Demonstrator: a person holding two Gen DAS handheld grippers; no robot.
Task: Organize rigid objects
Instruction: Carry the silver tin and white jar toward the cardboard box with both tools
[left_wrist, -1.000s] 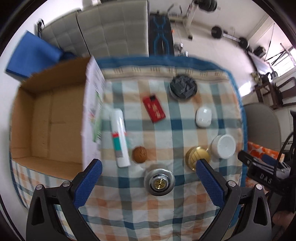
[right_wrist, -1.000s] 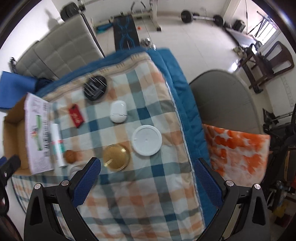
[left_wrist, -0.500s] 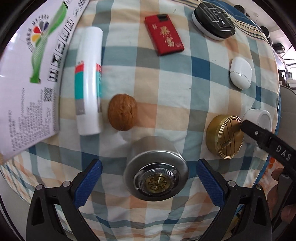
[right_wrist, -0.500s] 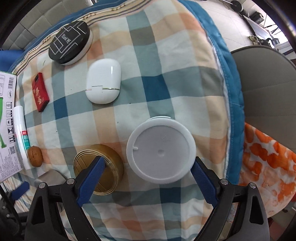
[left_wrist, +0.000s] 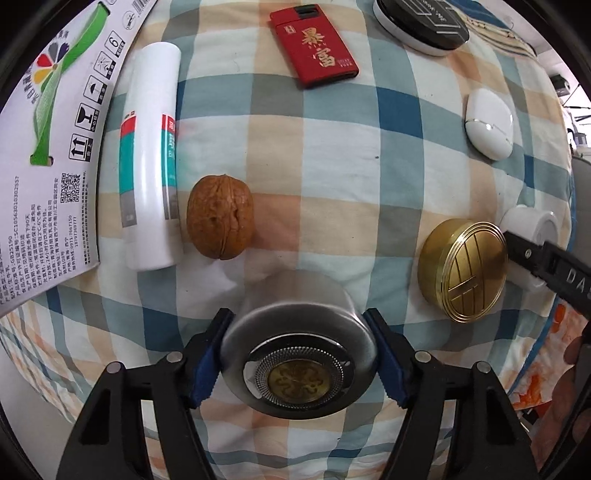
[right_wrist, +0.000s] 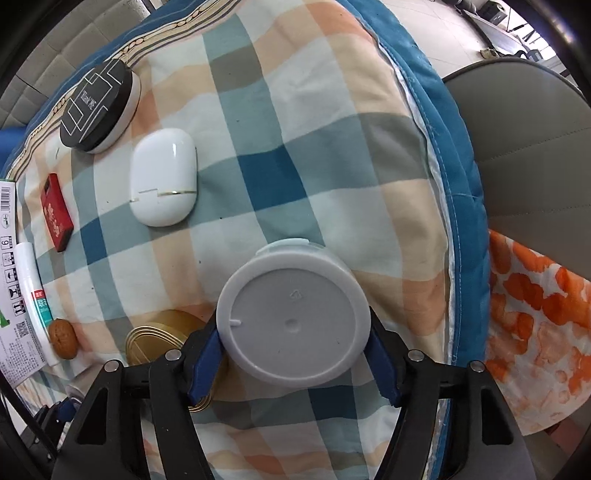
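Note:
My left gripper (left_wrist: 297, 354) is shut on a round silver tin (left_wrist: 297, 363) with a gold emblem on its lid, at the near edge of the checked cloth (left_wrist: 332, 166). My right gripper (right_wrist: 293, 356) is shut on a round white plastic jar (right_wrist: 293, 325). Next to it sits a gold round tin (left_wrist: 463, 269), also in the right wrist view (right_wrist: 155, 338). A walnut (left_wrist: 220, 227), a white tube (left_wrist: 149, 162), a red card box (left_wrist: 314, 44), a white oval case (right_wrist: 163, 181) and a black-lidded round tin (right_wrist: 98, 107) lie on the cloth.
A white printed carton flap (left_wrist: 55, 129) lies at the left of the cloth. A grey chair (right_wrist: 528, 147) and an orange-patterned cloth (right_wrist: 535, 325) are past the table's right edge. The right gripper's body (left_wrist: 554, 269) shows at the left view's right side.
Both grippers came down to the table and closed: the left on the silver tin, the right on the white jar. Both were open and wide half a second ago.

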